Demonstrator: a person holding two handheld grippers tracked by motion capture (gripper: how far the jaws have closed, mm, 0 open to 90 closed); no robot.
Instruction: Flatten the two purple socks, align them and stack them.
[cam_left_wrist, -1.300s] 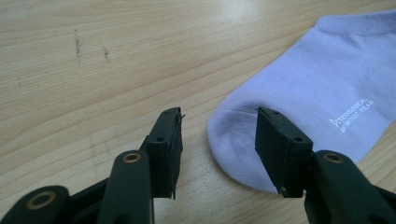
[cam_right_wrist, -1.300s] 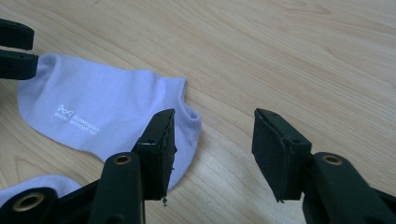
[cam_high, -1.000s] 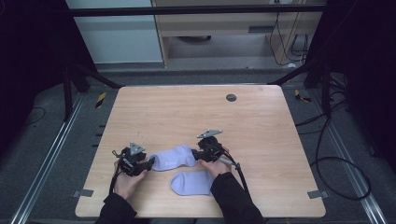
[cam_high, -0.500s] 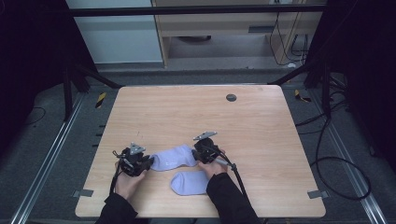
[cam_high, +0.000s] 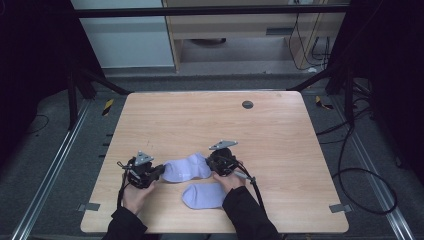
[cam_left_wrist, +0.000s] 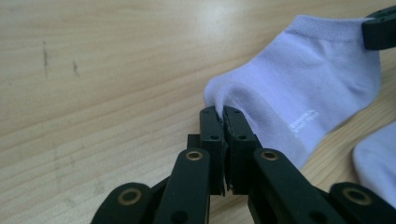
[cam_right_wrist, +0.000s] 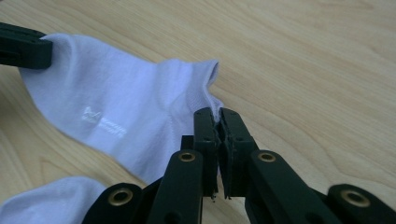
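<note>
High view, lower middle: my left gripper (cam_high: 159, 171) and right gripper (cam_high: 210, 164) have just closed, pinching opposite ends of the upper sock (cam_high: 186, 168). Next, I judge, lifting together onto the lower sock (cam_high: 202, 195).

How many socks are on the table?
2. One sock is stretched between the left gripper and right gripper, pinched at each end; the other sock lies nearer the person.

Even overhead light brightens the table (cam_high: 210, 120); surroundings stay dark, close-ups slightly soft.
</note>
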